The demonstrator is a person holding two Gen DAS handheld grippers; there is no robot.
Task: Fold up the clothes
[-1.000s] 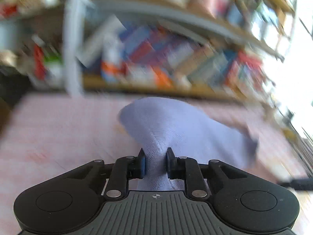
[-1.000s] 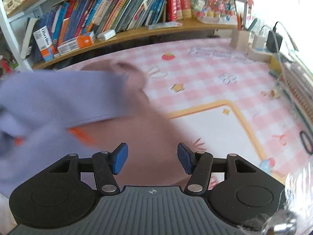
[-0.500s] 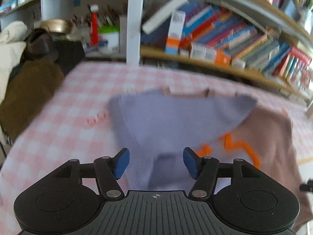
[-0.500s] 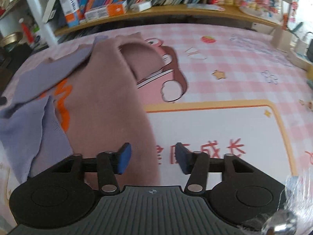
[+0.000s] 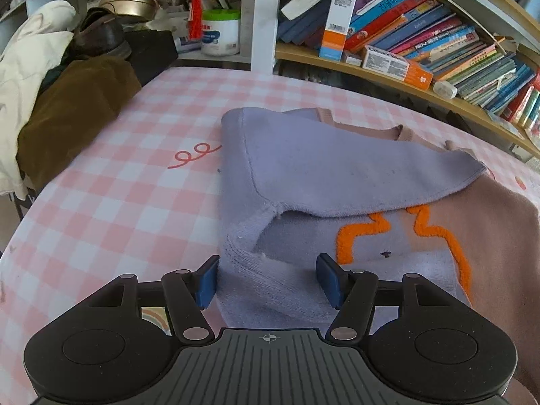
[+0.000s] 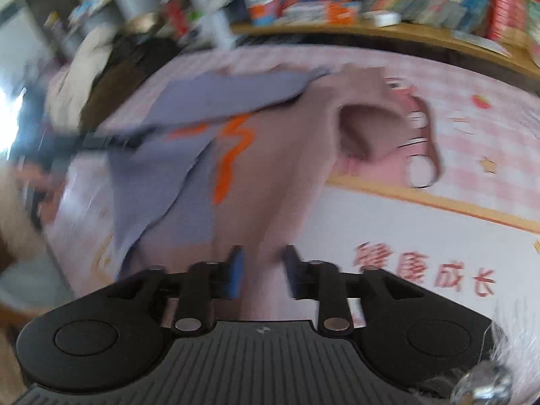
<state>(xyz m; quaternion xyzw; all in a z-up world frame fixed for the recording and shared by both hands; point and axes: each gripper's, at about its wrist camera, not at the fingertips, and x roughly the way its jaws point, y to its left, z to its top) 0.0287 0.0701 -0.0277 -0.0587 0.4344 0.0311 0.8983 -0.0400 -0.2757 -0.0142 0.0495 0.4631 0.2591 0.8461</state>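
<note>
The sweater (image 5: pixel 354 175) lies flat on the checked table (image 5: pixel 118 209), its lilac sleeve (image 5: pixel 337 168) folded across the chest. The left gripper (image 5: pixel 266 280) has just opened and let go; its jaws stand apart over the hem, pressing nothing. The right gripper (image 6: pixel 261 271), blurred, has narrowed over the tan side, apparently not yet pinching. The next move is probably folding the tan sleeve (image 6: pixel 364 128) inward, which needs a firm pinch.

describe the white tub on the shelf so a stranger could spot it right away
Start at the white shelf post behind the pink checked table. Just left of it stands the white tub; its green lid and the red tassel hanging beside it set it apart from the clutter.
</note>
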